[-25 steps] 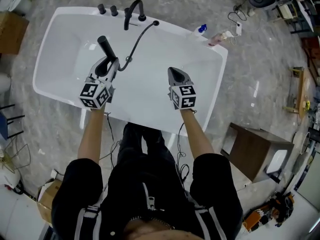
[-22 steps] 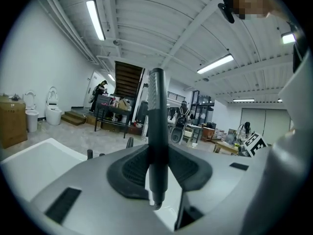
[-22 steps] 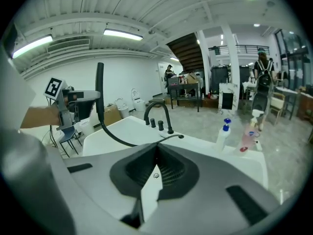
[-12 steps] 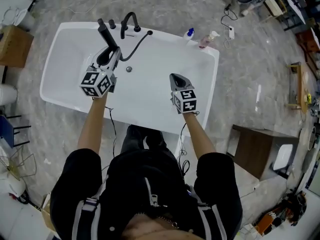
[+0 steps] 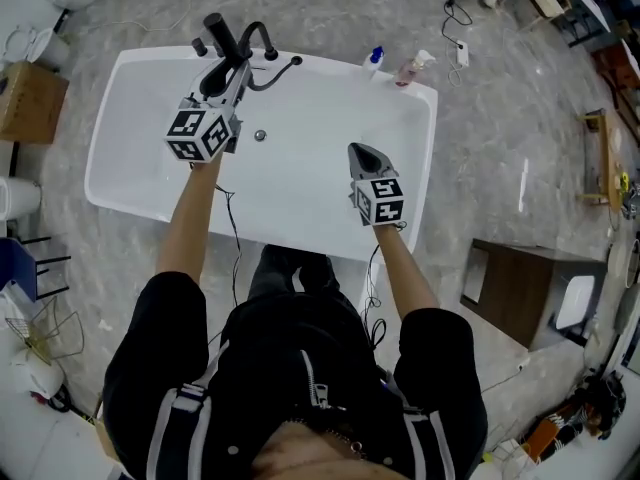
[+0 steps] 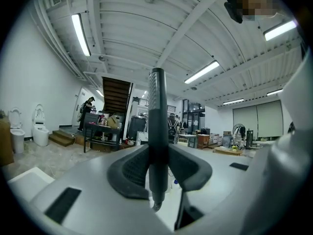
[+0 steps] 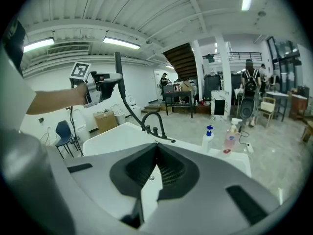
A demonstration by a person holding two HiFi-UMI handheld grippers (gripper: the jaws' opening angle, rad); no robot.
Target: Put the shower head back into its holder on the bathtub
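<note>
Tub [image 5: 103, 153] basin: open water-side floor between left gripper [image 5: 227, 70] and right gripper [image 5: 359, 151]. We note only the drain [image 5: 260, 136] there, flush, no obstruction.

Far rim, left part: crowded. Faucet [image 5: 262, 40] arches over the rim, with a knob [image 5: 199, 45] to its left. The hose [image 5: 283, 71] loops from the rim up to the shower head [image 5: 218, 32], which sits in the left gripper just beside the faucet. We see little room between them.

Far rim, right corner: blue-capped bottle [image 5: 373, 60] and pink bottle [image 5: 410, 68] stand close together, well apart from the faucet. The rim between is bare.

Near rim: bare.
</note>
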